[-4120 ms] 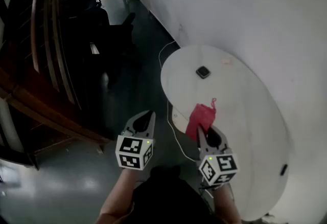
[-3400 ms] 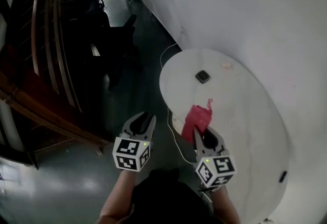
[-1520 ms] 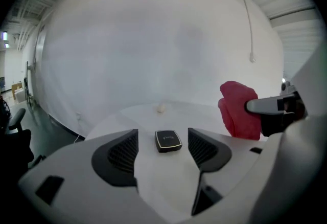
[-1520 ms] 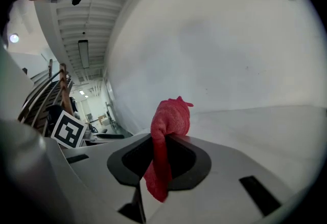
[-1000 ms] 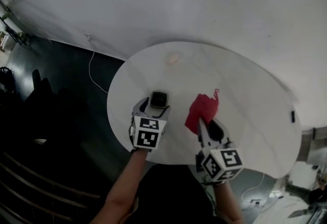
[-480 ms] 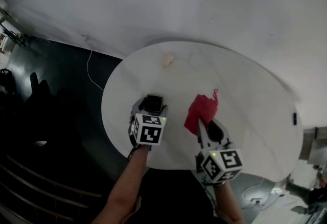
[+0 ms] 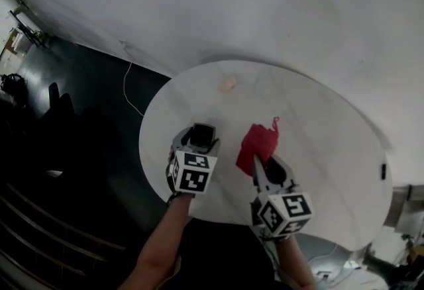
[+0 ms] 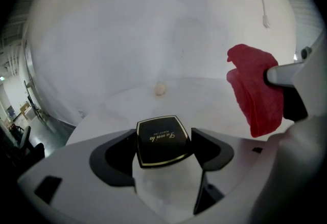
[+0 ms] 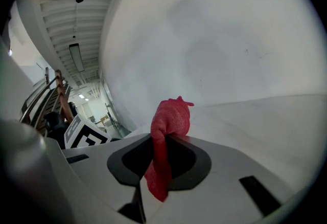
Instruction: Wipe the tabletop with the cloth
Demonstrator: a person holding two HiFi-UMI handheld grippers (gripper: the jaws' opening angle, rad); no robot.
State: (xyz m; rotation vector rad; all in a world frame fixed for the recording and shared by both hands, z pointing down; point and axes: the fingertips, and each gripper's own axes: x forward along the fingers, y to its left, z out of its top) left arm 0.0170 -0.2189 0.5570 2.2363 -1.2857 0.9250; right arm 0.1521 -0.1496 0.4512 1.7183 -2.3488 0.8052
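Note:
A round white table stands against a white wall. My right gripper is shut on a red cloth, which bunches up past the jaws above the tabletop; the same cloth hangs between the jaws in the right gripper view and shows as a red fold in the left gripper view. My left gripper is over the table's left part, shut on a small black box. That black box has a gold rim and sits tight between both jaws.
A small pale lump lies near the table's far edge, and shows again as a lump ahead of the left jaws. A small dark object sits at the right rim. Dark floor with a white cable lies to the left.
The left gripper came from beside the table to the black box and closed around it. The right gripper kept hold of the red cloth. The head view swung round over the table.

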